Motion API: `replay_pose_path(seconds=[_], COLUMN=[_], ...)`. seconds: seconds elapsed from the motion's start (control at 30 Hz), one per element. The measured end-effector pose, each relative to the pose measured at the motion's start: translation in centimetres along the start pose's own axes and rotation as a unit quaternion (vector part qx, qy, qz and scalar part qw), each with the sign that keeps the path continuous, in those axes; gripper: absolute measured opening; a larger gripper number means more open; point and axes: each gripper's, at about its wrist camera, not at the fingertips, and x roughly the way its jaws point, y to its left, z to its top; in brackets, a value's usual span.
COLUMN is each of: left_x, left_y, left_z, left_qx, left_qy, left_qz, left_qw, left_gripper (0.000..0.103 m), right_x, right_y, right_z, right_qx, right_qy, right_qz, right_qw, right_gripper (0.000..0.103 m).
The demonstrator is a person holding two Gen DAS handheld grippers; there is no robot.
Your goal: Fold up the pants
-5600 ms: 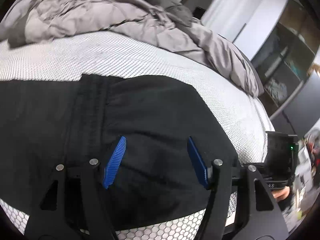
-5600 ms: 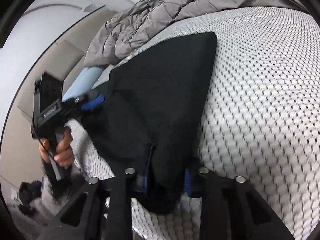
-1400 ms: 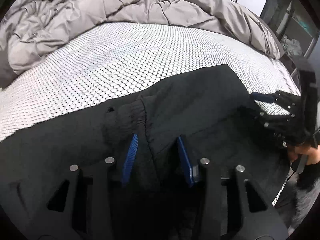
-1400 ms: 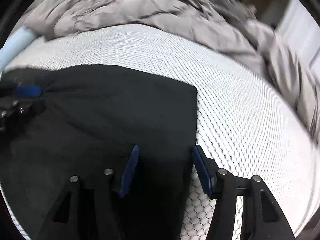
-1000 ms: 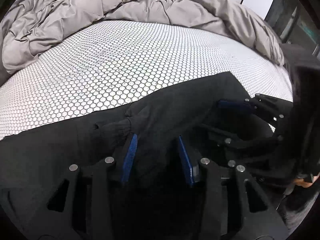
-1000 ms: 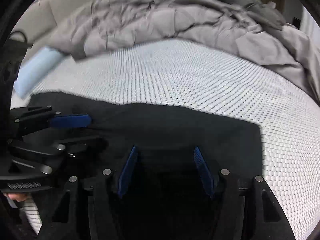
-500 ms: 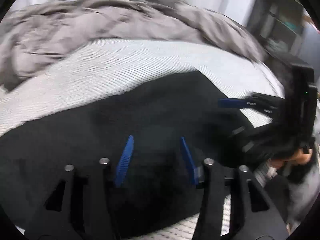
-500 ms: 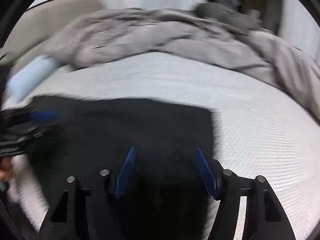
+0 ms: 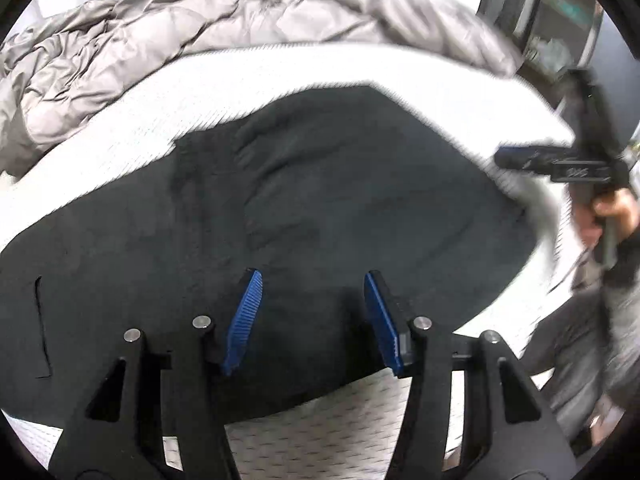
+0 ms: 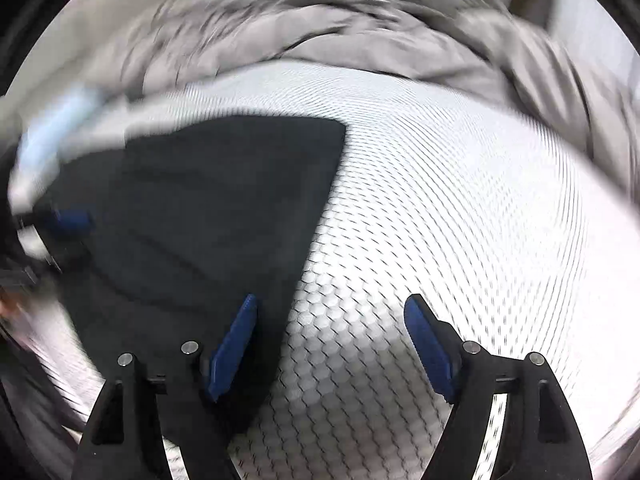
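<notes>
The black pants (image 9: 320, 200) lie folded flat on the white honeycomb-patterned mattress (image 9: 132, 120). My left gripper (image 9: 312, 280) is open and empty, hovering over the near part of the pants. My right gripper (image 10: 332, 304) is open and empty, above the pants' right edge (image 10: 200, 220) and the bare mattress (image 10: 440, 200). The right gripper also shows in the left wrist view (image 9: 560, 160), held by a hand at the bed's right side. The left gripper shows blurred in the right wrist view (image 10: 68, 220).
A crumpled grey duvet (image 9: 200, 20) is piled along the far side of the bed, also in the right wrist view (image 10: 360, 20). Dark shelving (image 9: 560, 20) stands at the far right. A light blue pillow (image 10: 52, 128) lies at the left.
Both grippers have opened wider and let go of the pants, which now lie flat. The right gripper has swung off to the right, past the pants' edge. Both views are motion-blurred.
</notes>
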Motion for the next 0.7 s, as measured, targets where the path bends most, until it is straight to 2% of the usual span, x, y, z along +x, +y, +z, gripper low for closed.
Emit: replay_pose_path(seconds=[0.07,0.13,0.17,0.23,0.3,0.33,0.37,0.47,0.5,0.57,0.63,0.7], left_x=[-0.1,1.1,2.1,4.1,5.6,5.8,5.8,5.3,5.3,4.6,3.9,3.4], left_y=[-1.9,-3.6,-4.8,-7.0,-8.3,-8.8,-9.1,-8.6,-8.6,-8.0,-6.9,-6.5], left_z=[0.9,1.7,1.9,1.9,1.6,1.5,1.5,1.3,1.1,0.5,0.5,0.6], left_qx=[0.002,0.002,0.006,0.027,0.049,0.054,0.054,0.035,0.03,0.022,0.016,0.013], left_qy=[-0.03,-0.038,-0.03,-0.006,0.011,0.01,0.007,0.005,0.008,0.007,-0.004,-0.019], left_qz=[-0.029,-0.035,-0.035,-0.051,-0.037,-0.021,-0.018,-0.033,-0.033,-0.027,-0.026,-0.019], left_qw=[0.9991,0.9987,0.9989,0.9983,0.9981,0.9982,0.9984,0.9988,0.999,0.9994,0.9995,0.9996], left_gripper=[0.06,0.064,0.064,0.064,0.064,0.064,0.064,0.064,0.064,0.064,0.064,0.064], right_x=[0.3,2.0,3.1,5.0,6.3,6.4,5.7,5.7,6.3,6.7,5.6,2.9], right_y=[-1.3,-1.6,-1.5,-1.1,-0.5,-0.2,0.5,1.2,1.2,0.7,0.6,1.3], right_z=[0.0,0.4,0.4,0.8,1.9,2.4,3.4,6.2,6.9,6.6,5.8,4.6], right_qx=[0.047,0.077,0.092,0.104,0.108,0.109,0.093,0.051,0.045,0.05,0.053,0.031], right_qy=[0.002,0.019,0.031,0.04,0.042,0.042,0.025,0.001,0.004,0.021,0.016,-0.012], right_qz=[0.082,0.132,0.143,0.148,0.144,0.14,0.135,0.11,0.091,0.04,0.029,0.02], right_qw=[0.995,0.988,0.985,0.983,0.983,0.983,0.986,0.993,0.995,0.998,0.998,0.999], right_gripper=[0.077,0.077,0.077,0.07,0.022,0.019,0.015,0.016,0.024,0.035,0.036,0.036])
